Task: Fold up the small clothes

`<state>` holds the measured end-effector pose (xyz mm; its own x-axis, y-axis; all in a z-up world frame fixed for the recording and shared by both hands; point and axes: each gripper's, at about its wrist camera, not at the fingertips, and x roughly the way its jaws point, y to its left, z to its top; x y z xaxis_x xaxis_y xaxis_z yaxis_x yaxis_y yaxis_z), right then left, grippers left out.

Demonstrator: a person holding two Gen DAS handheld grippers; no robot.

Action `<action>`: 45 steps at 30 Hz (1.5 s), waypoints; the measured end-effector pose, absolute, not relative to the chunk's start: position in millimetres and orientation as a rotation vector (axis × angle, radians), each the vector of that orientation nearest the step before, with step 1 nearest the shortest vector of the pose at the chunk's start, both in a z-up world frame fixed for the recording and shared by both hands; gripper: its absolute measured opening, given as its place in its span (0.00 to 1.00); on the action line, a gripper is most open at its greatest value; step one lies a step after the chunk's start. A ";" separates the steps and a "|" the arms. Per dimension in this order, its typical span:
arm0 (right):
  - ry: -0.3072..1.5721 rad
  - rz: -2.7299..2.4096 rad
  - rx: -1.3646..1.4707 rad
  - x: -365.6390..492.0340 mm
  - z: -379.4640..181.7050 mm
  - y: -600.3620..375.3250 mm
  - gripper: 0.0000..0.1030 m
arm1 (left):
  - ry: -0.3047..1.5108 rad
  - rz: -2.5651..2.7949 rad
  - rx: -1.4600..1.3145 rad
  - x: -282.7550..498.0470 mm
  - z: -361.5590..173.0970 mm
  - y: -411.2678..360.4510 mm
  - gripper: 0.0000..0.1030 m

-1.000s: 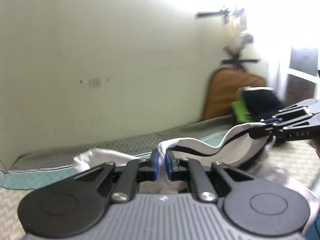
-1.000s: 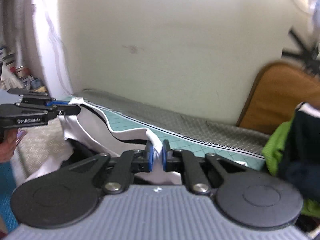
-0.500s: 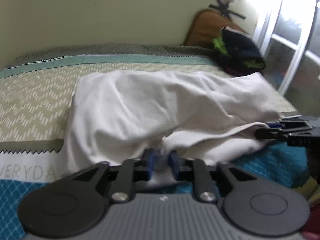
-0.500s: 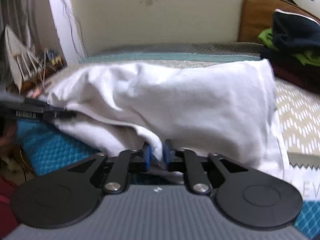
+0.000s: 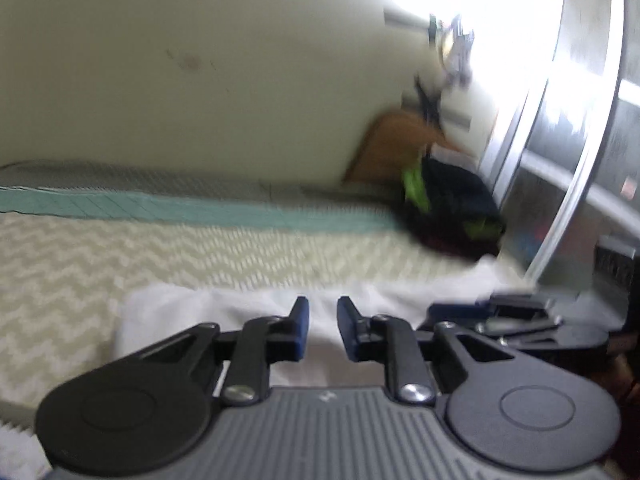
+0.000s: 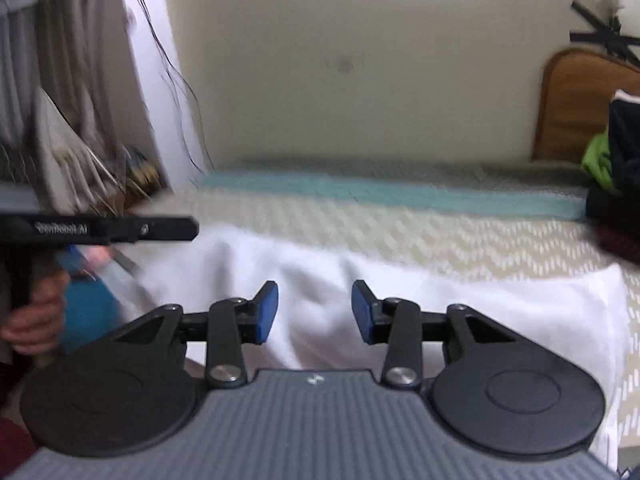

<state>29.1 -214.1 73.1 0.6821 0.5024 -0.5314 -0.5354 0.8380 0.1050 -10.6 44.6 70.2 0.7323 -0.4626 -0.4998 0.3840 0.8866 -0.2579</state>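
On the bed, near edge: white cloth (image 6: 460,300) lies spread and rumpled on the bedspread (image 6: 440,236), its left part by the bed's edge
Left tongs (image 5: 322,322): slightly parted, empty, over the cloth
Right tongs (image 6: 315,312): wide apart, empty, over the cloth
Risk: creases get folded in if not smoothed; a pinch may catch only one layer; cloth may slide off the edge

I see a bed (image 6: 460,236) covered in a cream zigzag-patterned spread with a teal band along the wall side. A white garment (image 6: 320,280) lies flat on it, and a dark pile of clothes (image 5: 452,216) sits at the far end.
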 end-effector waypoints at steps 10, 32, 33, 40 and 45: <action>0.615 0.349 0.217 46.4 46.4 -340.2 0.00 | 0.685 -0.367 -0.011 12.3 34.6 25.1 0.06; 0.550 0.419 0.366 -6.2 57.5 -372.2 0.45 | 0.708 -0.557 -0.052 -26.3 43.1 8.1 0.26; 0.540 0.390 0.407 -8.0 59.4 -382.9 0.48 | 0.694 -0.571 -0.076 -26.1 47.6 11.2 0.27; 0.634 0.294 0.659 -1.0 36.9 -417.7 0.54 | 0.672 -0.612 -0.209 1.3 69.5 9.6 0.39; 0.682 0.287 0.643 13.4 32.2 -407.8 0.55 | 0.722 -0.638 -0.209 22.6 63.0 -8.9 0.21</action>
<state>13.4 -407.8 32.2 0.7475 0.4454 -0.4929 -0.0410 0.7715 0.6349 22.6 -8.9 63.0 0.5720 -0.6093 -0.5492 0.4699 0.7921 -0.3895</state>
